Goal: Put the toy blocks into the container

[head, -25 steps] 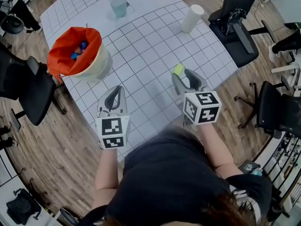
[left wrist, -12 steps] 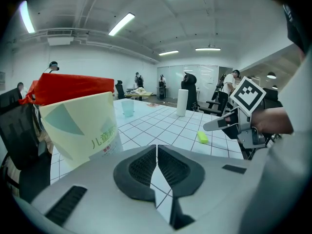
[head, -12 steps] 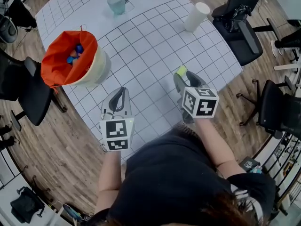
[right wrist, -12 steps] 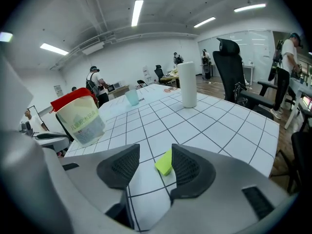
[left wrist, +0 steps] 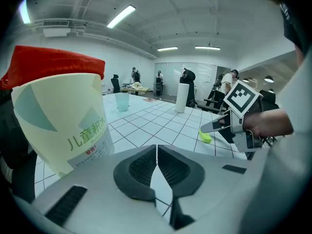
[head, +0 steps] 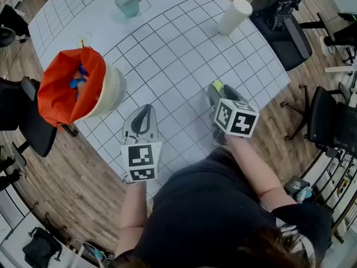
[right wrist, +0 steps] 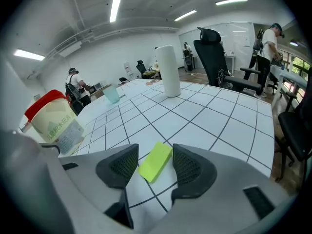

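The container is a cream bucket with an orange liner, standing at the table's left edge with several coloured blocks inside. It fills the left of the left gripper view. A lime green block lies flat on the table between the jaws of my right gripper. Those jaws are opening, and the block lies loose between the pads of that gripper. My left gripper is shut and holds nothing, just right of the container.
A white cylinder and a teal cup stand at the table's far side. Black office chairs stand to the right and left. The gridded table's near edge runs just under both grippers.
The view has drifted, so the container now sits further left and lower. Both grippers stay near the table's front edge. The green block remains at the right gripper's tips.
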Tool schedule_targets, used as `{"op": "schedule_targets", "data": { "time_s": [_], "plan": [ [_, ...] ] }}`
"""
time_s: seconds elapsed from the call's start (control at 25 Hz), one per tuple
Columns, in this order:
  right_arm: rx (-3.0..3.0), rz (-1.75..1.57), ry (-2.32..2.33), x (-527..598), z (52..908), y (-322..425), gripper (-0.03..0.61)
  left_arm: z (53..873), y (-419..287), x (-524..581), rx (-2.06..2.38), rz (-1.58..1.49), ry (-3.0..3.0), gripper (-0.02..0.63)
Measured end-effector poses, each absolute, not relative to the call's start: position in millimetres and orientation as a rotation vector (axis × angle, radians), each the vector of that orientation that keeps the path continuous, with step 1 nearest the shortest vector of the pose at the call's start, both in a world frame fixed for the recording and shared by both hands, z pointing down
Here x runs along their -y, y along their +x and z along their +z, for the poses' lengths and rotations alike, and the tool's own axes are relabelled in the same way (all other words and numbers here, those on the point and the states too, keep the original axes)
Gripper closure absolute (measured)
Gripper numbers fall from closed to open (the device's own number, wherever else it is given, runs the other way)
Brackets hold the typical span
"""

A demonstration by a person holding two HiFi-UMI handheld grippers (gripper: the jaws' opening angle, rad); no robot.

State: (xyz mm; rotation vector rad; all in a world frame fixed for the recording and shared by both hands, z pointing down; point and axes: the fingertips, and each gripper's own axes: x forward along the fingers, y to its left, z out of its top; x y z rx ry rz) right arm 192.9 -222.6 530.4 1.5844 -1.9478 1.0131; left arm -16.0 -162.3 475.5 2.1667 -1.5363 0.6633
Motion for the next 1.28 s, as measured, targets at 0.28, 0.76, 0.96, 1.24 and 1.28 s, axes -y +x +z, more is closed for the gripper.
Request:
{"op": "schedule_targets", "data": {
  "time_s": [0.28,0.76,0.96,1.24,1.28],
  "plan": [
    [1.822,0.994,1.649,226.0,547.3,193.5,0.359,487.7,-17.1,172.3,1.494,0.657,2.178,0.581],
    [1.772,0.915,1.689,229.5,550.3,191.9,0.367,499.8,-27.3,173.7,1.468,0.615,2.145,0.581],
    [1.806,0.923,1.665,233.5,548.8,188.8,0.39,496.3,-31.7,170.3,1.495,0.597,2.129,0.581],
    [1.898,0.905,1.558,228.9,540.1,175.0,0.426,482.2,-37.0,155.9,1.552,0.565,2.1,0.581],
    [1.918,0.899,1.54,228.7,538.1,171.0,0.426,480.0,-38.6,153.6,1.565,0.56,2.095,0.581]
  ]
}}
